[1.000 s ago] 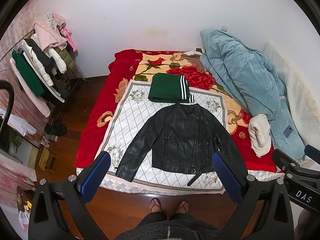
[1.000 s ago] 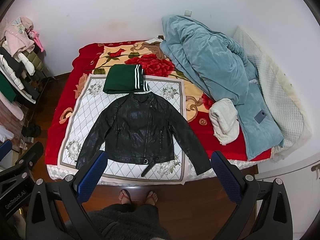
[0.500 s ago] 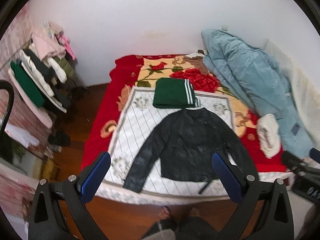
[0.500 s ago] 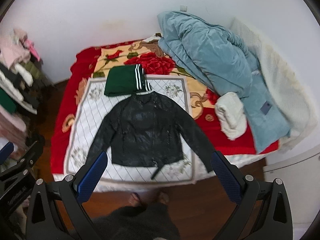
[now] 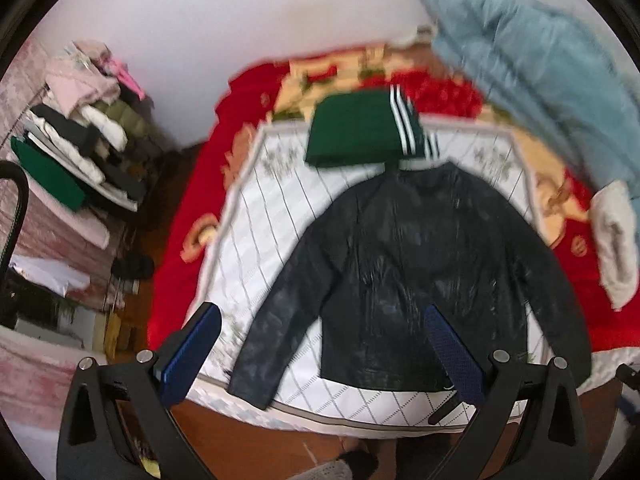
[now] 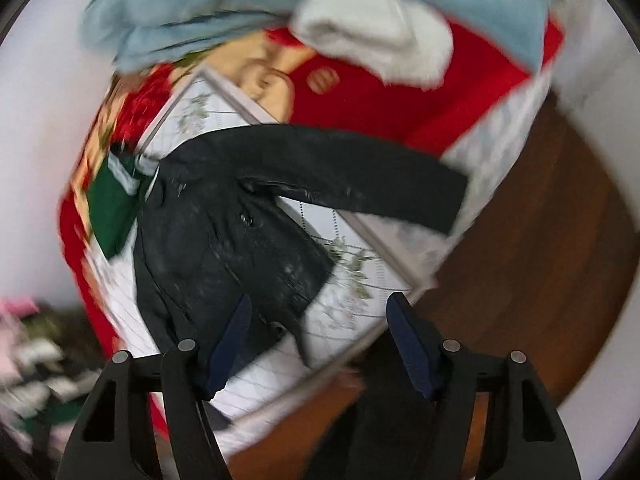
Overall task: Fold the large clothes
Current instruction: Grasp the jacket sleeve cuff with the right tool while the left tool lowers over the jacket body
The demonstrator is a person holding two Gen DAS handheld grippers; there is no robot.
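A black leather jacket (image 5: 416, 272) lies spread flat, front up, sleeves out, on the white quilted panel of the bed (image 5: 256, 216). It also shows in the right wrist view (image 6: 240, 232), tilted and blurred. My left gripper (image 5: 324, 344) is open and empty, above the jacket's lower left sleeve and hem. My right gripper (image 6: 320, 340) is open and empty, over the jacket's hem near the bed's front edge. A folded green garment with white stripes (image 5: 360, 132) lies just beyond the collar.
A blue duvet (image 5: 540, 68) and a white folded cloth (image 5: 616, 240) lie on the right of the bed. A rack of clothes (image 5: 80, 136) stands at the left. Wooden floor (image 6: 540, 280) lies before the bed, with the person's feet (image 5: 356, 460) there.
Both grippers have moved down and forward toward the jacket. The right wrist view has rolled sharply, with the bed tilted and blurred. Both stay open and empty.
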